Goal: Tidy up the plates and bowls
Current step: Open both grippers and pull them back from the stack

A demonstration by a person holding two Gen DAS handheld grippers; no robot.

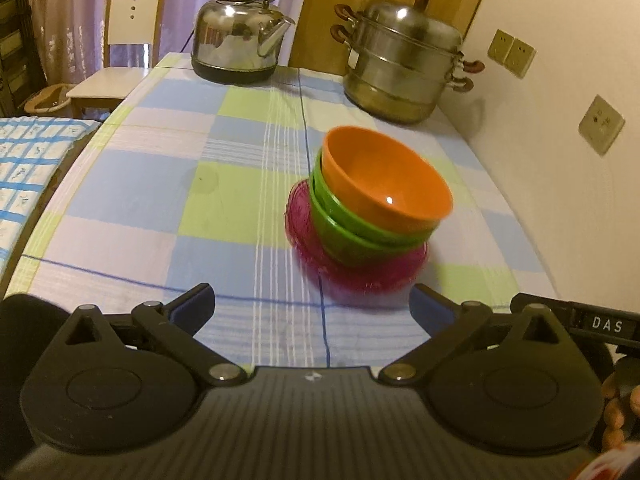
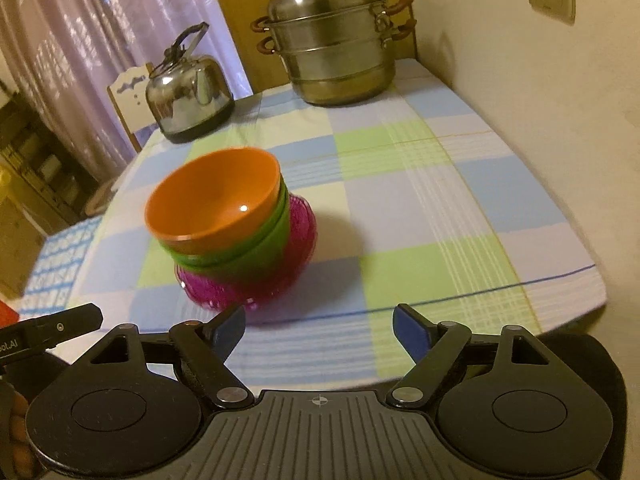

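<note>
Checked cloth is covering the surface (image 1: pixel 132 184), which is running back to a steamer pot (image 1: pixel 404 60) and a kettle (image 1: pixel 240 36) by the wall. Near its middle a stack is sitting: orange bowl (image 1: pixel 384 184) in green bowl (image 1: pixel 352 232) on a pink dish (image 1: pixel 360 276), openings facing up, no long axis. From the left tool (image 1: pixel 312 304) the stack is lying ahead and rightward; from the right tool (image 2: pixel 320 324), ahead and leftward. Neither seems clearly nearer. Both tools are standing apart, gripping nothing.
</note>
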